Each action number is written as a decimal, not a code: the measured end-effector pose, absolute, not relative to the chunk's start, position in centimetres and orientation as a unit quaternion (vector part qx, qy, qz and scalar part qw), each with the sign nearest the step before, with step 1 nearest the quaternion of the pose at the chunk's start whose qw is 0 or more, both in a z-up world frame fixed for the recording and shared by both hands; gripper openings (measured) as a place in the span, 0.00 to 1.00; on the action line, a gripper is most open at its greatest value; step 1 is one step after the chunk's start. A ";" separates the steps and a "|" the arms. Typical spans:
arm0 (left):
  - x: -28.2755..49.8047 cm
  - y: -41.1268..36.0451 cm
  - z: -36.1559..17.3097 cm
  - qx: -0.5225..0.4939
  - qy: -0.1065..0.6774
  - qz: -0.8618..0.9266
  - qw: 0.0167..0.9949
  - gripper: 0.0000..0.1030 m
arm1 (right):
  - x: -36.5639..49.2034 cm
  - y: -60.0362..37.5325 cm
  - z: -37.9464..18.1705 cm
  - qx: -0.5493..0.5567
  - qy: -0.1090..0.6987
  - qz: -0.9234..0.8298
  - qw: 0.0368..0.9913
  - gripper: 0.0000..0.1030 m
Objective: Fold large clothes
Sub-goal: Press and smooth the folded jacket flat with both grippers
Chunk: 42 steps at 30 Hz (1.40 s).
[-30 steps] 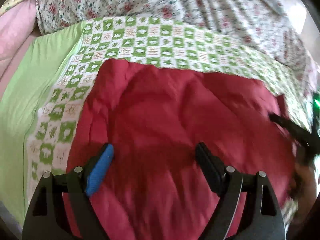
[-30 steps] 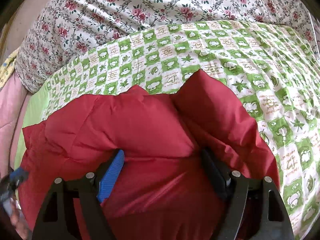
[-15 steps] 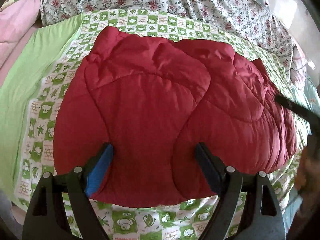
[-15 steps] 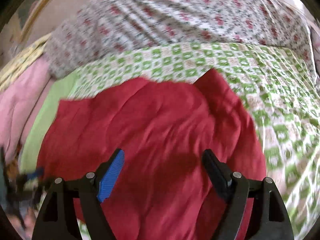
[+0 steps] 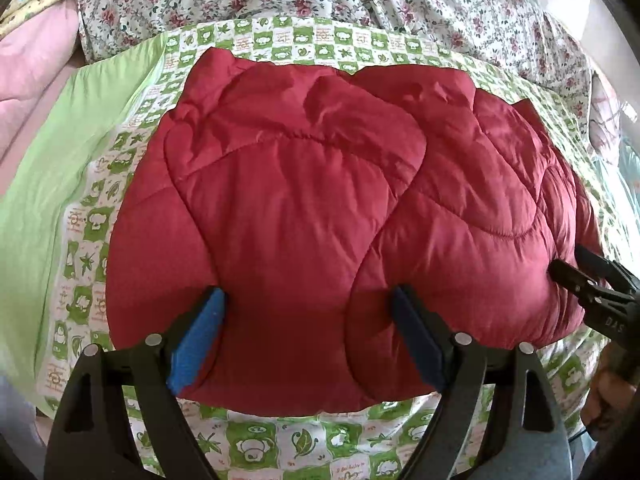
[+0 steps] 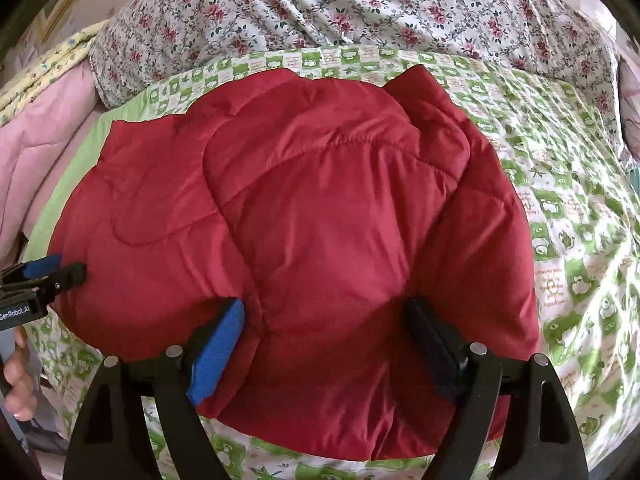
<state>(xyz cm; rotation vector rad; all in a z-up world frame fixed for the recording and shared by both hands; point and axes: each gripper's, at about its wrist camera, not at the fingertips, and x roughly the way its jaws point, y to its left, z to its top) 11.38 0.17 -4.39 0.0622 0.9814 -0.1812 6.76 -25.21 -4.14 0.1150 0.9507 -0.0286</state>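
A red padded jacket (image 5: 320,200) lies folded into a rounded bundle on a green-and-white checked sheet (image 5: 280,448). My left gripper (image 5: 308,296) hangs open over the jacket's near edge, with its pads apart from the fabric. In the right wrist view, the same jacket (image 6: 320,200) fills the middle. My right gripper (image 6: 326,306) is open above its near edge, with nothing pinched. Each gripper also shows in the other's view: the right gripper (image 5: 576,276) by the jacket's right side, the left gripper (image 6: 60,268) by its left side.
A floral quilt (image 5: 320,0) is bunched along the far side of the bed. A pink blanket (image 5: 32,52) and a plain light-green sheet (image 5: 40,200) lie to the left. A person's hand (image 6: 16,376) holds the left gripper's handle.
Both grippers have drawn back from the middle of the jacket toward its near edge. The jacket, bulging between the right fingers earlier, now lies settled and whole in view.
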 end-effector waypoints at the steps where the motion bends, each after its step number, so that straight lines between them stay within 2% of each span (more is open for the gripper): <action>1: 11.4 0.1 -4.5 0.030 0.470 -0.087 0.878 0.85 | 6.7 -25.2 -4.2 0.056 0.457 -0.014 0.888 0.81; 21: 13.1 -0.2 -6.0 0.045 0.465 -0.083 0.880 1.00 | 6.8 -25.3 -4.3 0.065 0.456 -0.015 0.887 0.84; 32: 14.3 1.4 -3.1 0.011 0.444 -0.095 0.891 0.99 | 9.7 -24.1 0.7 0.068 0.427 0.022 0.902 0.83; 42: 18.3 1.5 -5.0 0.017 0.463 -0.078 0.883 1.00 | 16.0 -25.7 -2.6 0.064 0.471 0.000 0.880 0.84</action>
